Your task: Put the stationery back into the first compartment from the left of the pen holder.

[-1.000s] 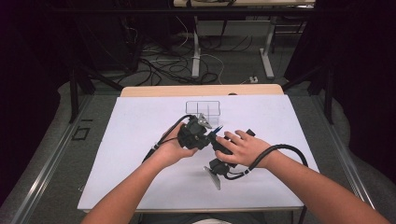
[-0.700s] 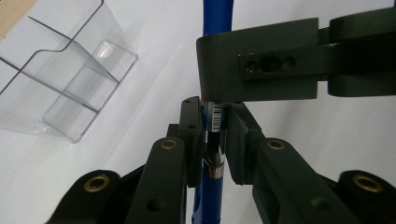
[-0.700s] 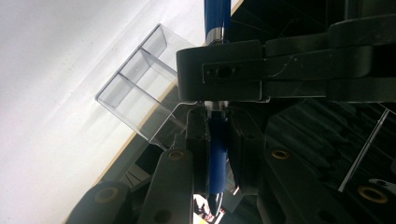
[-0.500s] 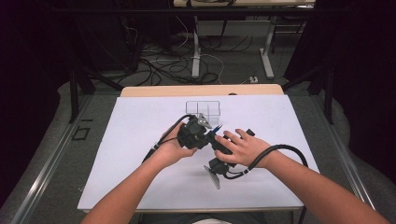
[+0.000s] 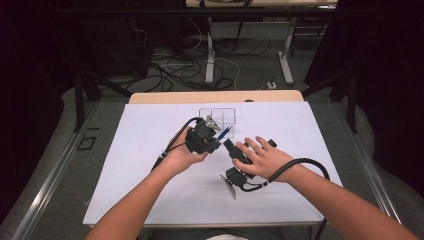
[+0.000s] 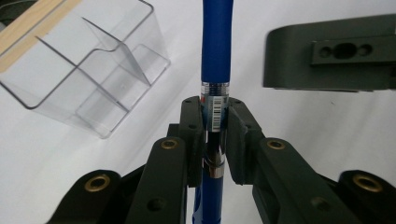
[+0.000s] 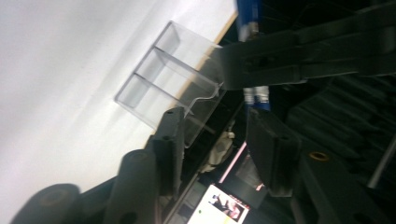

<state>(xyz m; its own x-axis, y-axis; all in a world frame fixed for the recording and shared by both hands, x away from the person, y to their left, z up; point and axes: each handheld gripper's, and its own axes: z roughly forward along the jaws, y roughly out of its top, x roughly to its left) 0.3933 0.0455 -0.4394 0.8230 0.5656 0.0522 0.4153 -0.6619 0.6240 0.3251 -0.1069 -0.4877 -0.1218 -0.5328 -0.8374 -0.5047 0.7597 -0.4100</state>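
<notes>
Our left tongs (image 6: 215, 135) clamp the blue pen (image 6: 216, 51), its tip toward twelve o'clock. Our right tongs (image 7: 215, 140) have just been opening, nothing between them. The clear organizer (image 5: 217, 116) sits at twelve.

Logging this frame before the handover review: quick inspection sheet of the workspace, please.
Surface: white table cover, wooden edge at the far side.
Job's things: blue pen upright between the left gripper's jaws; clear divided organizer on the cover beyond it, compartments look empty.
Clutter: nothing seen.
Grippers: left gripper shut on the blue pen; right gripper close beside it, its jaws have just been opening, nothing between them.
Cables: a black cable trails from the right gripper; another from the left.
Surroundings: dark floor with loose cables and table legs beyond the table.
</notes>
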